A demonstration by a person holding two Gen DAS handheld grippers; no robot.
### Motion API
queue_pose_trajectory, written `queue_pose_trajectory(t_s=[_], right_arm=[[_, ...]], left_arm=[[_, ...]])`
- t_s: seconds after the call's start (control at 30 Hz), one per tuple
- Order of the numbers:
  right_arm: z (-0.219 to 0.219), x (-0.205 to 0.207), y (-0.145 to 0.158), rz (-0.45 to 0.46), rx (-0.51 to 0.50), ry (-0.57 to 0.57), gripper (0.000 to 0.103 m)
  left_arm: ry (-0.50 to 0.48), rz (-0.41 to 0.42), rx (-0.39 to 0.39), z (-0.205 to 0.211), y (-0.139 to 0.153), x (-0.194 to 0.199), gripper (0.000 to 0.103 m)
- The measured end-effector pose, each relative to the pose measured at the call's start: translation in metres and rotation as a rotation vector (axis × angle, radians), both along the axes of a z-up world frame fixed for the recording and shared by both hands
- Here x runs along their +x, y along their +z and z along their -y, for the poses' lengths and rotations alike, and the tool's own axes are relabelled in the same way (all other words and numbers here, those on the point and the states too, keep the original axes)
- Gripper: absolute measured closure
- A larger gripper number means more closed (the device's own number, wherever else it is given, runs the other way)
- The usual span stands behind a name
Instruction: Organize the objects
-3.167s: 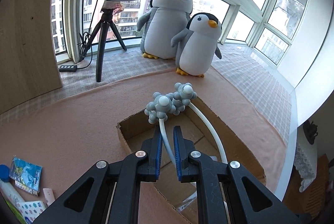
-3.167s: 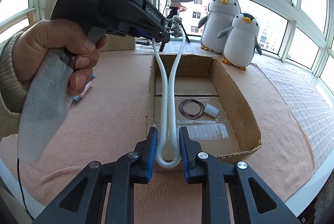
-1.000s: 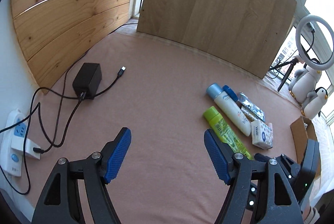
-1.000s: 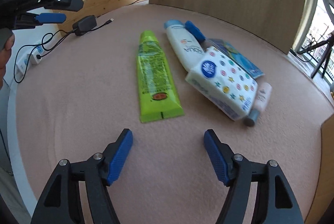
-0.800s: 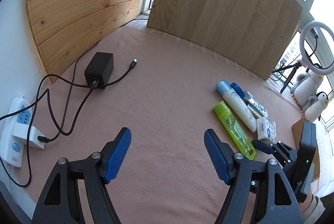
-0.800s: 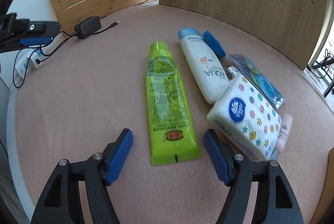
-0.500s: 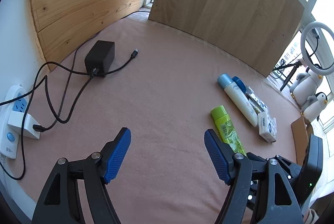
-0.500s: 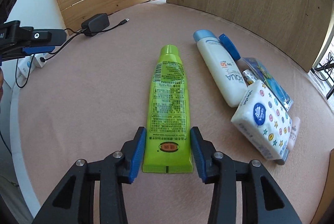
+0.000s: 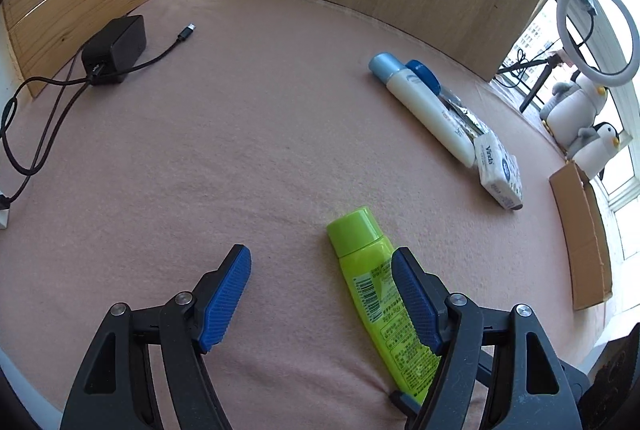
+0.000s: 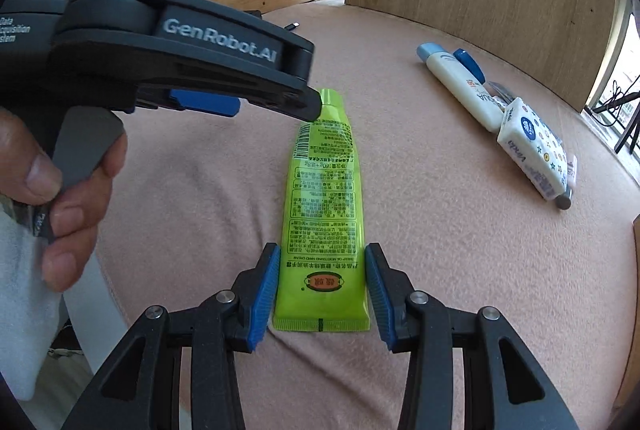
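A lime green tube point(image 10: 325, 213) lies flat on the pink cloth, also in the left wrist view point(image 9: 376, 290). My right gripper point(image 10: 322, 290) straddles the tube's crimped end, a blue pad close on each side, jaws partly closed; contact is unclear. My left gripper point(image 9: 320, 294) is open and empty above the cloth, its right finger over the tube's body. From the right wrist view the left gripper point(image 10: 208, 101) hovers over the tube's cap end. A white bottle point(image 10: 460, 89) and a tissue pack point(image 10: 532, 145) lie to the right.
A cardboard box point(image 9: 584, 230) sits at the far right edge. A black power adapter point(image 9: 114, 47) with cables lies at the left by the wooden wall. Wooden boards stand behind. A ring light point(image 9: 592, 29) and penguin plush toys point(image 9: 580, 109) stand by the window.
Both grippers left the cardboard box and swung to the pile of toiletries. The right gripper moved onto the green tube's end and narrowed its jaws. The left gripper came close over the tube.
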State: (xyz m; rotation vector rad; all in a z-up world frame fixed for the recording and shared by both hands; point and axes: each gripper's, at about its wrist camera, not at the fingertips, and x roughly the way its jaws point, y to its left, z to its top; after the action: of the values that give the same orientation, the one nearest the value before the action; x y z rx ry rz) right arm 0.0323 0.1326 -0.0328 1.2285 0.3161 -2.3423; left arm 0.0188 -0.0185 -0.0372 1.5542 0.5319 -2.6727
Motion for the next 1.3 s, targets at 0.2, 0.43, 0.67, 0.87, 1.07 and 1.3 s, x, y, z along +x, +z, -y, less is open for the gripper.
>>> queue_pose_trajectory(t_s=[0.2,0.43,0.67,0.87,1.07,1.3], right_arm=[[0.005,0.018,0.0,-0.055,0.032,0.017,0.064],[0.02,0.036,0.0,-0.185,0.16,0.073,0.065],[0.022,0.033,0.0,-0.2,0.17,0.088,0.065],[0.015,0.025,0.002,-0.176,0.143,0.069,0.065],[0.012,0.023,0.004,-0.17,0.124,0.058,0.065],[0.005,0.013,0.016,-0.181,0.096,0.038,0.065]], left_arm=[[-0.019,-0.001,-0.012,-0.009,-0.003,-0.003,0.027],[-0.032,-0.002,-0.008,-0.01,-0.003,-0.002,0.029],[-0.05,-0.005,-0.014,-0.013,-0.002,-0.004,0.055],[-0.042,-0.004,0.011,-0.012,0.0,-0.007,0.058],[-0.044,-0.013,0.007,-0.013,0.006,-0.01,0.058],[-0.051,-0.042,-0.003,-0.016,0.023,-0.016,0.059]])
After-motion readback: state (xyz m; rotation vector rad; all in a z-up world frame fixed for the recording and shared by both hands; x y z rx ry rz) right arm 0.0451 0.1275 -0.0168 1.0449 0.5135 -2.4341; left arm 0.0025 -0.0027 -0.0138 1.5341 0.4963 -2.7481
